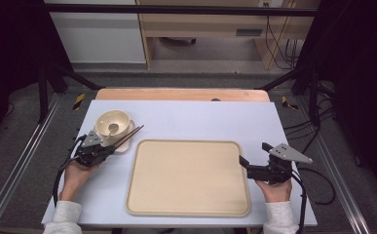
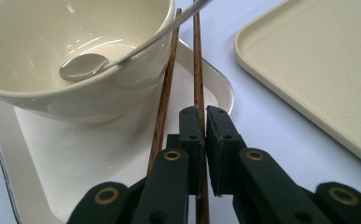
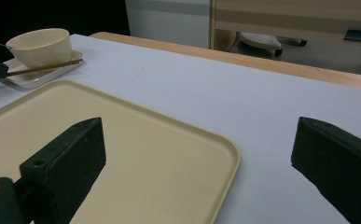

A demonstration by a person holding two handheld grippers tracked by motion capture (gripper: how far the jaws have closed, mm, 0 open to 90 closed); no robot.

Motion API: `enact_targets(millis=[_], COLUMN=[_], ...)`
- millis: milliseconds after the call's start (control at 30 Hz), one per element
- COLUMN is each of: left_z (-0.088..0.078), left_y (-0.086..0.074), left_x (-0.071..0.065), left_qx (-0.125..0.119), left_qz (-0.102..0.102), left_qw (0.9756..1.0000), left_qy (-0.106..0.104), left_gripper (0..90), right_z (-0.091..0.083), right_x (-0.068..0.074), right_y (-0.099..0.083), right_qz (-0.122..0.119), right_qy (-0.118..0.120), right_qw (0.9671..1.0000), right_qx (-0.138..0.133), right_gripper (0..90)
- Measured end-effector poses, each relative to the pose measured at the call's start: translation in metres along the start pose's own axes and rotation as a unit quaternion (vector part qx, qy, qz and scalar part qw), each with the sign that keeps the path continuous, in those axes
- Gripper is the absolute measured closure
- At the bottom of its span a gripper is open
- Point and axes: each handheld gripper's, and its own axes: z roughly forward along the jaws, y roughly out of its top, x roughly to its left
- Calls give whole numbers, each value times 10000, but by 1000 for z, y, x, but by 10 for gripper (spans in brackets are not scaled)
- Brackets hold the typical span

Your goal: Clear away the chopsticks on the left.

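High view, near edge: two sleeved forearms came in from the bottom, one gripper in each hand, over a white table (image 1: 186, 117).
Left gripper (image 1: 109, 148): sat at the table's left, just off the tray's near-left side, pointing toward the bowl.
Left gripper, state: in the left gripper view the jaws stood nearly together, pinching one chopstick (image 2: 198, 88) between the pads near its close end.
Second chopstick (image 2: 165, 100): lay just left of the pinched one, outside the jaws, running alongside the bowl's wall; whether it touched the bowl, could not tell.
Chopsticks, place: both lay across the right part of the small white plate (image 2: 66, 154), tips slanting away and to the right past its far edge, as seen from above.
Right gripper (image 1: 245, 162): held at the tray's right rim, pointing left over it.
Right gripper, state: jaws spread wide in the right gripper view, nothing between them, tray corner and bare table below.
Tray (image 1: 186, 178): beige, rounded corners, centre of table, bare.
Bowl (image 1: 113, 123): cream, upright on the plate, beyond the left gripper.
Spoon (image 2: 82, 66): metal, its head in the bowl's bottom, handle leaning out over the rim toward the chopsticks.
Far side: wooden table edge, then floor and cabinets.
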Motion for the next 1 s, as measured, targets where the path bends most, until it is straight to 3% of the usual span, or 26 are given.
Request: enact_targets(millis=[467, 833, 1000], left_z=[-16, -34, -40], left_y=[6, 9, 12], left_x=[-17, -39, -49], left_qx=[-279, -474, -569], left_qz=[-170, -139, -218], left_qw=[9994, 9985, 9979], left_qy=[80, 219, 216], left_gripper=[851, 851, 851], right_z=[-2, -4, -4], right_x=[-1, -3, -3], right_y=[0, 1, 1], right_qz=[7, 36, 23], right_qy=[-28, -48, -62], right_qw=[10000, 10000, 10000], right_qx=[-20, -26, -36], right_gripper=[30, 30, 30])
